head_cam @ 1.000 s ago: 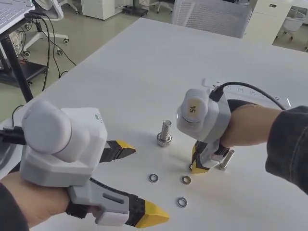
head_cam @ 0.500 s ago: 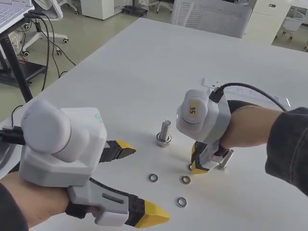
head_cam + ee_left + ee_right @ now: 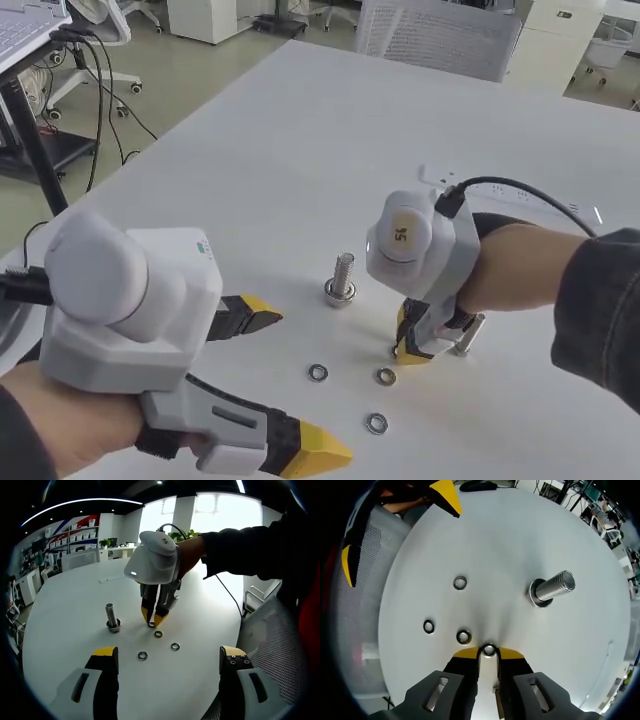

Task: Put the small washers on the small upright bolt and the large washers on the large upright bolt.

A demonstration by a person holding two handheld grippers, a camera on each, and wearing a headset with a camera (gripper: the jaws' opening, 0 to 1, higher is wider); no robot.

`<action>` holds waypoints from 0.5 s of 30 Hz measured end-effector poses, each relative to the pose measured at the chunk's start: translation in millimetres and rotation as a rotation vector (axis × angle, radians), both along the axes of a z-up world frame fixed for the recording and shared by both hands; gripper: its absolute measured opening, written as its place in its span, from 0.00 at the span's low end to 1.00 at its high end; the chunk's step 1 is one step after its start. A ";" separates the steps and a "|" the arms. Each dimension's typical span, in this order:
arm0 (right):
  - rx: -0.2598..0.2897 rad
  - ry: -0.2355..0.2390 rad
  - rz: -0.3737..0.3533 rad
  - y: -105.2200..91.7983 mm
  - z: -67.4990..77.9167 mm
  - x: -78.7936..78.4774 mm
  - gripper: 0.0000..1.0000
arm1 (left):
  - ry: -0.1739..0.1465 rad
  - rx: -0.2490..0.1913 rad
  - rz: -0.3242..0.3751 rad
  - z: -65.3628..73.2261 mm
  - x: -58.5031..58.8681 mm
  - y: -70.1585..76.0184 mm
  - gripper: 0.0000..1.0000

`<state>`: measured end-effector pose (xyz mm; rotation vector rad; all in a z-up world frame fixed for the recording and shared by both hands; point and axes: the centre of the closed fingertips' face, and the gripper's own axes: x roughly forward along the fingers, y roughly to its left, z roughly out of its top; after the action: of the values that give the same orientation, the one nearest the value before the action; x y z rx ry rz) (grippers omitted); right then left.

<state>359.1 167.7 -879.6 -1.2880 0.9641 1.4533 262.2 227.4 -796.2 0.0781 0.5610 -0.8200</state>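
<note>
Little has moved: right gripper (image 3: 410,350) stays tip-down, jaws pinching 1 washer (image 3: 489,650) on the table (image 3: 300,150). Small bolt (image 3: 470,332) is just right of it, large bolt (image 3: 342,278) farther left. Left gripper (image 3: 298,385) hangs spread, near-left.

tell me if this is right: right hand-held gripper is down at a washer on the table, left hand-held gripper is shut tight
Not quite: the left hand-held gripper is wide open, as the left gripper view shows. The right hand-held gripper is down at a washer on the table.
</note>
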 end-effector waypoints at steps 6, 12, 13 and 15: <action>-0.007 -0.004 0.006 -0.6 0.6 1.5 0.14 | 0.000 -0.001 -0.001 0.1 0.4 0.7 0.83; -0.009 0.000 0.003 -1.5 1.7 1.3 0.14 | 0.000 -0.001 -0.001 0.4 0.9 1.3 0.83; -0.008 0.000 0.001 -1.5 2.2 1.6 0.14 | 0.000 0.000 -0.001 0.3 0.9 1.5 0.82; -0.009 -0.003 0.002 -1.7 3.1 2.3 0.14 | -0.001 -0.001 -0.002 0.7 1.1 1.4 0.82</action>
<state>361.3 165.9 -876.4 -1.2974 0.9689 1.4499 263.3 228.9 -795.4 0.0784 0.5601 -0.8216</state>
